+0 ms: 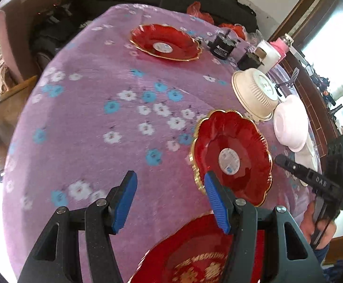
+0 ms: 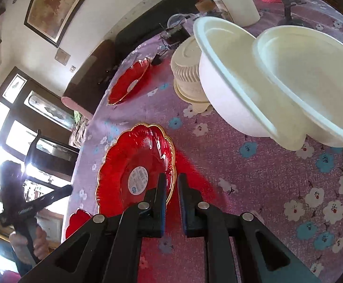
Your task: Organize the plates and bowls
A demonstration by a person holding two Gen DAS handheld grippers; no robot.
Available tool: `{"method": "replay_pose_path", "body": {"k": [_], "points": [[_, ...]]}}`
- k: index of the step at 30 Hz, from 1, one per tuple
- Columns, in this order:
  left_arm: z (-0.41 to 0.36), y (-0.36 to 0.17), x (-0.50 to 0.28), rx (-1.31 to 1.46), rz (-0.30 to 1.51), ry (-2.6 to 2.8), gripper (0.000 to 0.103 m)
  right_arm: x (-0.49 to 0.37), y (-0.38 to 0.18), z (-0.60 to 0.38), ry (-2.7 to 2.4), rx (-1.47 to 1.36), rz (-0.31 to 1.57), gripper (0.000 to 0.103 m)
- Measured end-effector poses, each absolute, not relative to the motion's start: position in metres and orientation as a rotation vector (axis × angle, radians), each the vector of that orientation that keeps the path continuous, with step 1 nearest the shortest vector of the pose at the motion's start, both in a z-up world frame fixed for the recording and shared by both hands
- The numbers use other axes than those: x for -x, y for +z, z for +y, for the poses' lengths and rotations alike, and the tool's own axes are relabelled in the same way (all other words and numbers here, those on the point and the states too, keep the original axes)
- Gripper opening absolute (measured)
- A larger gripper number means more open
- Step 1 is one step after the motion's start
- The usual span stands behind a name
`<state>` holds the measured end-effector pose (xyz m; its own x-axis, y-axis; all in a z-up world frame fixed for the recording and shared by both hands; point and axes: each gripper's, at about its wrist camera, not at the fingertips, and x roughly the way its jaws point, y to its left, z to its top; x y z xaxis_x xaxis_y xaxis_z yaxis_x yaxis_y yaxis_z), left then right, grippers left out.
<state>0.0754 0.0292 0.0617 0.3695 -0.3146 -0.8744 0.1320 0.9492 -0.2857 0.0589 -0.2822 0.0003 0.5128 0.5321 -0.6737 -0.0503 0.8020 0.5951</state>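
The left gripper hangs released above the cloth-covered counter, nothing between its pads. The right gripper is clenched on the rim of a red plate lying mid-counter, bare but for a round label. Another red plate sits toward the far edge. Two white bowls overlap, both bare inside, beside an upturned ribbed bowl.
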Motion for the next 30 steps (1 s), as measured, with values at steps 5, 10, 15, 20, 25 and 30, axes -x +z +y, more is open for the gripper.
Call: {"method": "replay_pose_path", "body": {"k": [5,10,15,20,25,30], "points": [[0.006,0.045,-0.094,0.15,1.208,-0.301,0.043,-0.062,-0.009,-0.283,0.385,-0.588,1.019,0.013],[-0.005,0.029,-0.1,0.123,1.242,-0.298,0.028,-0.064,-0.012,-0.28,0.388,-0.587,1.022,0.013],[-0.015,0.021,-0.104,0.108,1.257,-0.305,0.026,-0.067,-0.016,-0.27,0.396,-0.558,1.031,0.013],[-0.022,0.02,-0.106,0.09,1.254,-0.319,0.014,-0.069,-0.018,-0.264,0.405,-0.542,1.035,0.012],[-0.028,0.029,-0.104,0.069,1.216,-0.312,0.014,-0.068,-0.016,-0.261,0.39,-0.516,1.02,0.011],[-0.031,0.043,-0.1,0.071,1.172,-0.318,0.014,-0.063,-0.006,-0.266,0.389,-0.518,0.967,0.011]]}}
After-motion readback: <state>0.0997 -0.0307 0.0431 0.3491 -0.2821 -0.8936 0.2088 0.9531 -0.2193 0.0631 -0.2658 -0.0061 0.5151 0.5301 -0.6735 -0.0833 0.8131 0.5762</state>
